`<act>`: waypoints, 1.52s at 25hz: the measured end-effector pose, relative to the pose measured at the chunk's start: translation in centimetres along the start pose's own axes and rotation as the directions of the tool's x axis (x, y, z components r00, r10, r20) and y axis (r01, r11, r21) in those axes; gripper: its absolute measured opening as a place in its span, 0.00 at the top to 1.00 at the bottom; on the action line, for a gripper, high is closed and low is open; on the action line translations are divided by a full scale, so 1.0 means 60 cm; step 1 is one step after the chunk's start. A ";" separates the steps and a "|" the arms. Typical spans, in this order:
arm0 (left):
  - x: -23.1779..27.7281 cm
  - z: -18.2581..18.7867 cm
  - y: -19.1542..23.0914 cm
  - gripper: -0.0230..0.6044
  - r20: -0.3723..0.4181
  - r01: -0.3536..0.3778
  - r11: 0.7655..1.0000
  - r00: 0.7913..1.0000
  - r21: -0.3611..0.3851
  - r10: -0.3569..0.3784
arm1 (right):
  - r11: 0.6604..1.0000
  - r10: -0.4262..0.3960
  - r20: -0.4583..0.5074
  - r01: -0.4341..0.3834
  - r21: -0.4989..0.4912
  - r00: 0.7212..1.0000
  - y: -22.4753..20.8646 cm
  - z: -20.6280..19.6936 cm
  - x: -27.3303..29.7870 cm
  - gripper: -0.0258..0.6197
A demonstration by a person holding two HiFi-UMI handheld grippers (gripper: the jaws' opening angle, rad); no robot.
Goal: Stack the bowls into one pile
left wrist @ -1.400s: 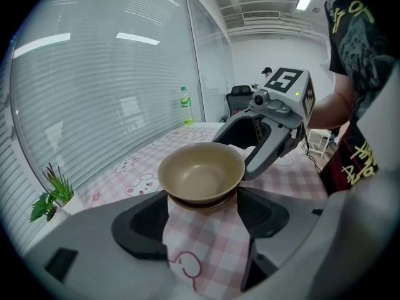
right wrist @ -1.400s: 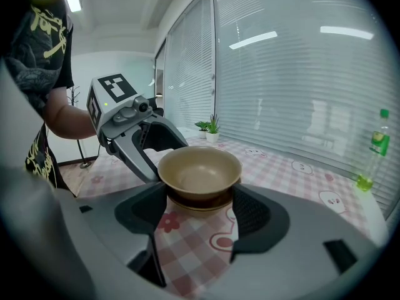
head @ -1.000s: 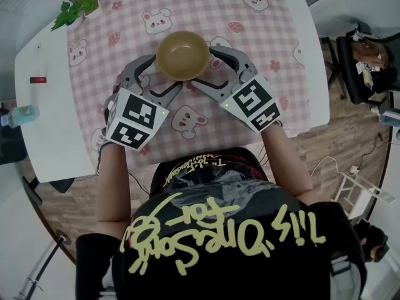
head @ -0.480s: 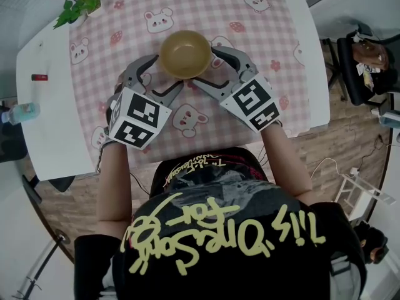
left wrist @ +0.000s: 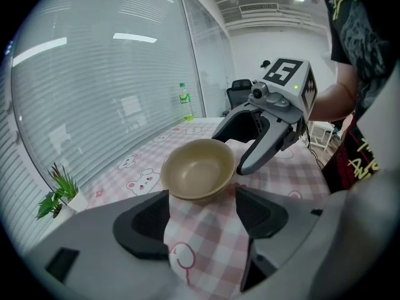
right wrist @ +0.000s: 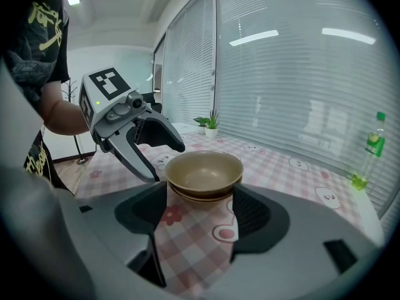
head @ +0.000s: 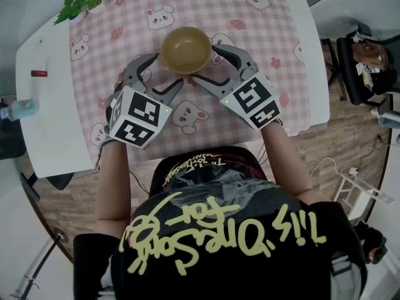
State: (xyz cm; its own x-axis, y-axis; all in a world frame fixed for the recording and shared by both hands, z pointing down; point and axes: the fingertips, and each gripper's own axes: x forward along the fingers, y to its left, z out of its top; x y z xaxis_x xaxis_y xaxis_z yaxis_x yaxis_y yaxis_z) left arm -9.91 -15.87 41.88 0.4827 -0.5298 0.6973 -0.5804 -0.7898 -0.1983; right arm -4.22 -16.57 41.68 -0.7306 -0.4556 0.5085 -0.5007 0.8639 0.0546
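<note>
A pile of tan bowls (head: 185, 49) stands upright on the pink checked tablecloth (head: 250, 17); at least two nested rims show in the right gripper view (right wrist: 205, 175). My left gripper (head: 165, 74) is open just left of and below the pile, and my right gripper (head: 209, 64) is open just to its right. In the left gripper view the bowls (left wrist: 199, 169) sit just beyond my open jaws (left wrist: 200, 214), with the right gripper (left wrist: 231, 152) beside them. Nothing lies between either pair of pads.
A small potted plant (head: 78, 6) stands at the table's far left corner. A red object (head: 39, 74) and a bottle (head: 15, 110) lie on the white table (head: 44, 124) at left. A green bottle (right wrist: 369, 152) stands far off. Chairs (head: 365, 61) stand right.
</note>
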 end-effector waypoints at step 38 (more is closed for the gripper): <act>-0.078 0.039 0.000 0.44 0.185 -0.073 0.988 0.978 -0.133 0.097 | 1.000 -0.026 0.103 0.026 -0.001 0.994 0.016 0.058 -0.060 0.44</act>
State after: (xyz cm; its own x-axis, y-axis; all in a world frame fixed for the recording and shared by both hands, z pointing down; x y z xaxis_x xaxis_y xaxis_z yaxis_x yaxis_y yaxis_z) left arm -10.65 -14.14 37.02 0.5371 -0.6518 0.5353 -0.6958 -0.7012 -0.1555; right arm -3.70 -14.82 36.88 -0.7614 -0.4975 0.4156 -0.5191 0.8519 0.0688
